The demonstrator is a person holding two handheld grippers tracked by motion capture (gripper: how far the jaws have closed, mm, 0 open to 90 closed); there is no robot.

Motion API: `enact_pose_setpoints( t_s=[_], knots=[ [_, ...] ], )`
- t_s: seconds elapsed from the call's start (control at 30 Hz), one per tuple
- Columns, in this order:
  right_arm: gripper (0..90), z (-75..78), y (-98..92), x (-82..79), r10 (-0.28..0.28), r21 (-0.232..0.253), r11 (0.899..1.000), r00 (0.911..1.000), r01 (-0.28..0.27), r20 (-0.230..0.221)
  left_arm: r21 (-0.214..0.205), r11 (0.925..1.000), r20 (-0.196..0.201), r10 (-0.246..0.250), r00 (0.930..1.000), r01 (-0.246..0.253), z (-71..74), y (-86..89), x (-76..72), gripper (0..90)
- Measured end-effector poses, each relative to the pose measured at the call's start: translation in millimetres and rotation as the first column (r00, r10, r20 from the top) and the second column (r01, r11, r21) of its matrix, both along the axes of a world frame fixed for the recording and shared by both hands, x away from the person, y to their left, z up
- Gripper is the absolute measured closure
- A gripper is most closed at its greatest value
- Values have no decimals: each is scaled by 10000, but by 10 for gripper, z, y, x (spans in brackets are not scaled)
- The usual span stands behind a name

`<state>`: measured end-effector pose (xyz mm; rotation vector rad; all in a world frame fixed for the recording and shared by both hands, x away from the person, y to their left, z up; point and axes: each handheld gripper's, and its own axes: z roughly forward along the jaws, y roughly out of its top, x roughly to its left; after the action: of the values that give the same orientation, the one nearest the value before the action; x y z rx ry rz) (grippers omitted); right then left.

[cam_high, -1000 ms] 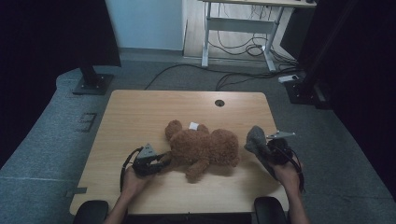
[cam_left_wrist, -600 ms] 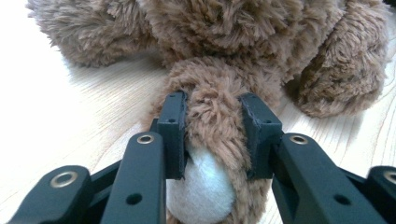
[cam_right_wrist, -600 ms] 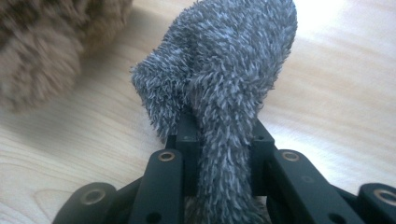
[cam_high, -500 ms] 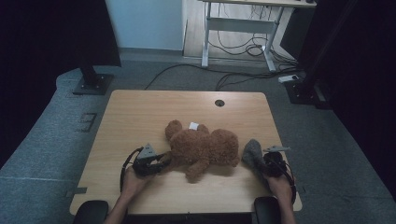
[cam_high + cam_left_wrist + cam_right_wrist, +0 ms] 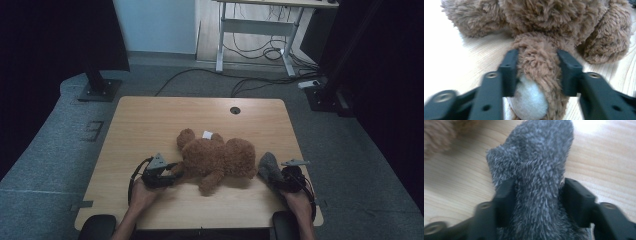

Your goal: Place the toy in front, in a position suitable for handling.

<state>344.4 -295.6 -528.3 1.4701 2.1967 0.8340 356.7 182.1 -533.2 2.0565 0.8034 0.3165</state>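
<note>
Brown teddy bear point(image 5: 564, 22) paw between parted fingers point(image 5: 510, 67), wooden table point(image 5: 461, 62)

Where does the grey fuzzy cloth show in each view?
High view: grey cloth at lower right, by the right gripper.
Left gripper view: I can't make it out among the brown fur.
Right gripper view: grey cloth at centre, between the jaws.
Shared landmark: teddy bear.

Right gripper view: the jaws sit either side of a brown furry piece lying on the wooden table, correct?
Not brown. The right gripper view shows the right gripper with its jaws either side of a grey furry piece lying on the wooden table. The brown one is the teddy bear.
</note>
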Motion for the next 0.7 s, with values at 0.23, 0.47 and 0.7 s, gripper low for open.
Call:
enact_pose_setpoints(
  t_s=[0.23, 0.47, 0.7],
  knots=[
    [197, 190, 85, -37, 473, 37, 9989, 9972, -476, 574, -49, 9999, -27, 160, 9999, -160, 170, -1, -17, 215],
    [160, 325, 371, -78, 1753, 245, 9837, 9803, -1782, 910, 308, 9995, 169, -105, 9998, 100, 227, -32, -113, 202],
    [154, 251, 655, -11, 2771, 200, 9601, 9587, -2789, 638, 775, 9970, 35, -94, 9999, 91, 96, -70, -114, 201]
  ],
)
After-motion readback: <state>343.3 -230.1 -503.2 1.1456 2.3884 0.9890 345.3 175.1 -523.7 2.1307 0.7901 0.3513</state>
